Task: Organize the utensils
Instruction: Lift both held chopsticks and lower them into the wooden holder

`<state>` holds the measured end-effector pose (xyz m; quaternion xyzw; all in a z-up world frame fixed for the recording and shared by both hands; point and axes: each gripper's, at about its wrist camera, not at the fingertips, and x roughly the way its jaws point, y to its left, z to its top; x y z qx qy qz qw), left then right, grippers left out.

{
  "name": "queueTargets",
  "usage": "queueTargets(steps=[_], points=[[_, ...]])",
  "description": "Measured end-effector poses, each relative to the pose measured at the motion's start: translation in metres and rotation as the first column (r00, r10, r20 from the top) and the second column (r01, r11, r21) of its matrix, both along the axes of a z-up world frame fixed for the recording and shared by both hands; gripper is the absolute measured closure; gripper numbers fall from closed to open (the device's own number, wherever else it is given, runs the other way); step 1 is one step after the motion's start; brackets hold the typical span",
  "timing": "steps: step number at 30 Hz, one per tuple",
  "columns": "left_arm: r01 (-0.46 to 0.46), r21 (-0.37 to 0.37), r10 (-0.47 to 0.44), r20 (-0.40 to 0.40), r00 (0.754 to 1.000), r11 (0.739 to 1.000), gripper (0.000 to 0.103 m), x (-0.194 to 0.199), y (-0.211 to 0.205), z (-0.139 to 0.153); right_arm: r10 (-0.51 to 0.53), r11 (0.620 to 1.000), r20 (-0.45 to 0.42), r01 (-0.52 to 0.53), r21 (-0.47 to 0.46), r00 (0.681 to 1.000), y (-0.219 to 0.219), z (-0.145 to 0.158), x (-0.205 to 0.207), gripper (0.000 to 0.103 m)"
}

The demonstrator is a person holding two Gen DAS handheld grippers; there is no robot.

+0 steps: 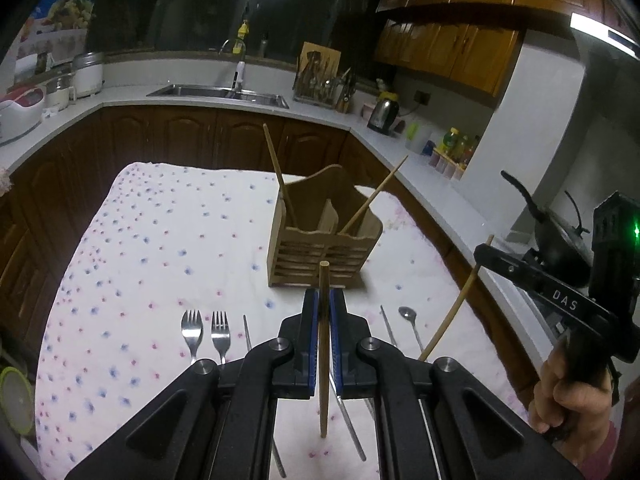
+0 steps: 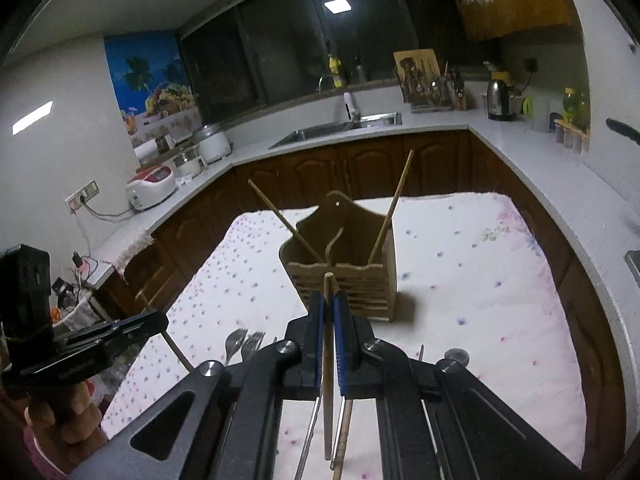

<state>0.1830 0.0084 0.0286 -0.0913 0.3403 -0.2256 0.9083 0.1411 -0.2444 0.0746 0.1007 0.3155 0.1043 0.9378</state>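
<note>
A wooden utensil holder (image 1: 324, 240) (image 2: 346, 268) stands on the flowered tablecloth, with one wooden chopstick leaning in each of its two compartments. My left gripper (image 1: 324, 304) is shut on a wooden chopstick (image 1: 323, 344), held upright in front of the holder. My right gripper (image 2: 329, 304) is shut on another wooden chopstick (image 2: 328, 360), also in front of the holder. The right gripper shows in the left wrist view (image 1: 488, 254) with its chopstick (image 1: 452, 312). Two forks (image 1: 206, 334) (image 2: 244, 346), a spoon (image 1: 410, 322) and metal chopsticks (image 1: 386, 328) lie on the cloth.
The clothed table (image 1: 160, 264) sits inside a U-shaped white counter with a sink (image 1: 218, 94), kettle (image 1: 383, 114), knife and utensil rack (image 1: 320, 84), rice cookers (image 1: 20, 114) and bottles (image 1: 456, 146). A wok (image 1: 560, 240) sits at the right.
</note>
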Motion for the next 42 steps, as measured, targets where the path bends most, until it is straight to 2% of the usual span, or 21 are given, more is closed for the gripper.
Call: queueTargets(steps=[6,11,17,22,26,31,37,42], points=[[-0.005,-0.036,0.008,0.062,0.998,0.999,0.099,0.001,0.004,0.021,-0.042,0.999,0.069,0.041,0.016,0.997,-0.013,0.026,0.004,0.098],[-0.011,-0.075,0.023,0.15,0.988,0.997,0.099,0.012,0.008,0.046,-0.076,0.997,0.142,0.073,0.029,0.987,-0.025,0.057,0.02,0.098],[-0.042,-0.151,0.086,0.295,0.952,0.988,0.099,0.036,0.013,0.077,-0.137,0.99,0.239,0.126,0.058,0.961,-0.04,0.097,0.054,0.098],[-0.105,-0.174,0.159,0.336,0.928,0.979,0.099,0.07,0.01,0.078,-0.196,0.979,0.28,0.17,0.115,0.94,-0.054,0.111,0.091,0.098],[-0.154,-0.199,0.213,0.32,0.923,0.968,0.099,0.102,0.008,0.061,-0.225,0.972,0.269,0.196,0.133,0.936,-0.061,0.101,0.12,0.098],[-0.18,-0.201,0.229,0.259,0.938,0.963,0.099,0.134,-0.02,0.025,-0.243,0.968,0.218,0.223,0.112,0.945,-0.058,0.057,0.146,0.098],[-0.192,-0.188,0.23,0.203,0.952,0.963,0.099,0.163,-0.039,-0.006,-0.258,0.962,0.169,0.236,0.141,0.951,-0.057,0.002,0.155,0.098],[-0.201,-0.151,0.224,0.159,0.962,0.968,0.099,0.181,-0.046,-0.025,-0.273,0.954,0.139,0.251,0.162,0.952,-0.058,-0.024,0.159,0.098]])
